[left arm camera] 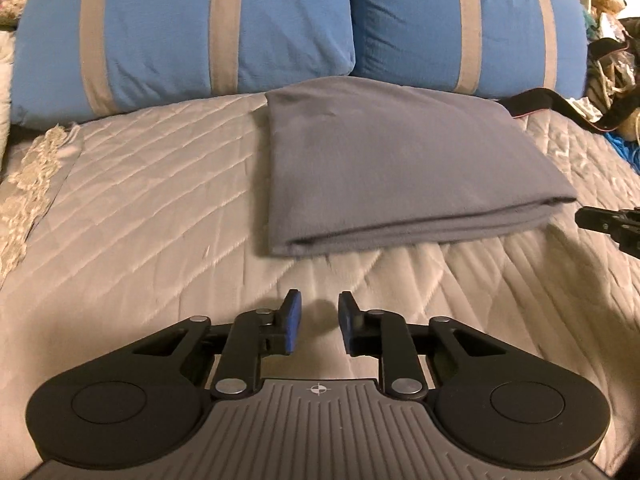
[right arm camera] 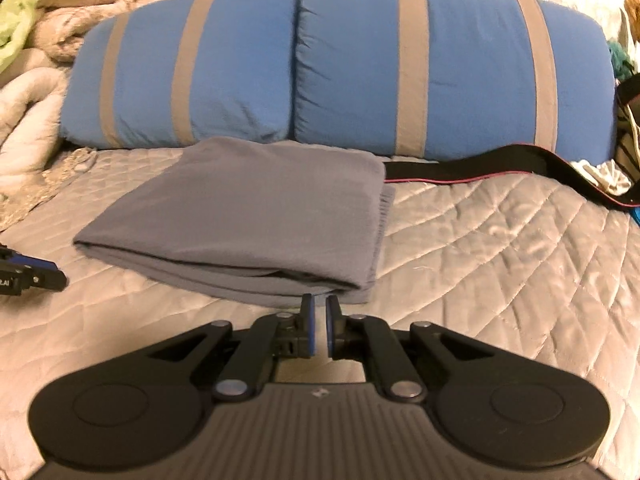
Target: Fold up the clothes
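A grey garment, folded into a flat rectangle, lies on the quilted bedspread just in front of the pillows. My left gripper is open above bare bedspread, short of the garment's near left corner, with nothing between its blue pads. Its tip also shows at the left edge of the right wrist view. My right gripper is all but shut, only a thin slit between the pads, its tips at the garment's near folded edge and holding nothing. The left wrist view catches it beside the garment's right corner.
Two blue pillows with grey stripes stand behind the garment. A black strap with a red edge trails off to the right. Crumpled blankets are piled at the far left, and clutter lies at the right edge.
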A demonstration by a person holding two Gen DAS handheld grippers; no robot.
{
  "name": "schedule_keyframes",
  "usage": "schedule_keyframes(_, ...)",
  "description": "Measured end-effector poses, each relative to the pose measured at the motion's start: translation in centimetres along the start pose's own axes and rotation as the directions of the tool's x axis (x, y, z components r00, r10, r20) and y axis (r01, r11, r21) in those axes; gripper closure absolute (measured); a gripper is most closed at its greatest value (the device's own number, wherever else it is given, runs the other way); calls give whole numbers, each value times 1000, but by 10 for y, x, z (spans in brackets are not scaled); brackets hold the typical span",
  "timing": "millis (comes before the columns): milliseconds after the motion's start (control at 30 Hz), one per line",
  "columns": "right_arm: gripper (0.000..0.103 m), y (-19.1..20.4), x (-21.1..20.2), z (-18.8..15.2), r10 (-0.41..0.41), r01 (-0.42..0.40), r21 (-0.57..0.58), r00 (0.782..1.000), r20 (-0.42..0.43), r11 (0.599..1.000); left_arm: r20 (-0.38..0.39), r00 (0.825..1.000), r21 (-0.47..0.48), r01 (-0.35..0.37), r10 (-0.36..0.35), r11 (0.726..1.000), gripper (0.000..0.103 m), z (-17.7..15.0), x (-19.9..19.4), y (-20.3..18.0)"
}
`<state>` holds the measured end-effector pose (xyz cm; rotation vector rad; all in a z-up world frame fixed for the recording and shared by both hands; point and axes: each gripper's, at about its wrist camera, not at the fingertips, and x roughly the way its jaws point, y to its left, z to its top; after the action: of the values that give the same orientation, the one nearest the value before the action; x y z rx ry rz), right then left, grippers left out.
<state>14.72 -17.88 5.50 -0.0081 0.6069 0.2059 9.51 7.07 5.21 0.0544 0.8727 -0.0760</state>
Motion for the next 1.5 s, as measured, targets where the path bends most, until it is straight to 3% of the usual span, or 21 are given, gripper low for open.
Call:
schedule_keyframes(100, 93, 8, -5, -7, 2, -2, -7, 1000, 3, 1000, 12, 1000, -6, -1, 1, 1000, 93, -7, -9, -1)
schedule_keyframes(433, 93, 25, -17, -20, 5, -5, -20, 1000, 17, 1000, 73, 997, -51, -3, 7, 999, 97, -11, -27, -6)
schedule_keyframes(533, 84, 24, -18, -20, -3, 3, -8, 1000, 27, 1000, 95, 995, -53, -12, 17, 999, 97, -9, -30, -8)
schedule_keyframes(567, 70, 23, -19, -20, -7, 7, -2, 999, 37, 1000, 108, 994, -53, -18, 24, 998, 97, -8, -31, -9)
schedule_keyframes(600, 44, 24, -20, -19, -12, 12, 1, 999, 52, 1000, 114, 993, -51, -20, 25, 999, 93, -8, -31, -10)
schedule_keyframes(633, 29, 24, -21, -18, -17, 17, 5, 998, 68, 1000, 116, 993, -51, -23, 29, 998, 88, -7, -31, -11)
schedule_keyframes(667, 0, 25, -23, -18, -20, 20, 3, 996, 89, 1000, 123, 992, -54, -26, 32, 998, 66, -6, -31, -11)
schedule_keyframes(700, 0, 26, -26, -17, -19, 20, -10, 992, 121, 1000, 144, 989, -65, -26, 35, 998, 40, -7, -31, -10)
schedule_keyframes(767, 0, 30, -30, -16, -15, 22, -35, 985, 172, 999, 211, 977, -89, -20, 39, 996, 17, -9, -34, -8)
schedule_keyframes(867, 0, 34, -27, -16, -10, 19, -57, 988, 157, 998, 224, 973, -91, -28, 48, 995, 6, -7, -33, -9)
schedule_keyframes(933, 0, 34, -24, -16, -11, 20, -59, 990, 141, 998, 194, 980, -94, -32, 50, 995, 6, -6, -29, -10)
schedule_keyframes(1100, 0, 33, -20, -16, -31, 39, -56, 991, 131, 998, 204, 977, -62, -48, 60, 997, 6, -10, -24, -18)
schedule_keyframes(1200, 0, 32, -17, -18, -44, 50, -52, 993, 108, 997, 186, 982, -58, -11, 22, 998, 6, -11, -17, -17)
schedule_keyframes(1333, 0, 32, -9, -20, -61, 65, -58, 996, 72, 996, 157, 987, -38, -21, 27, 999, 6, -14, -6, -20)
schedule_keyframes(1500, 0, 33, 10, -23, -77, 74, -64, 996, -43, 995, 88, 994, -32, -55, 57, 998, 4, -20, 9, -23)
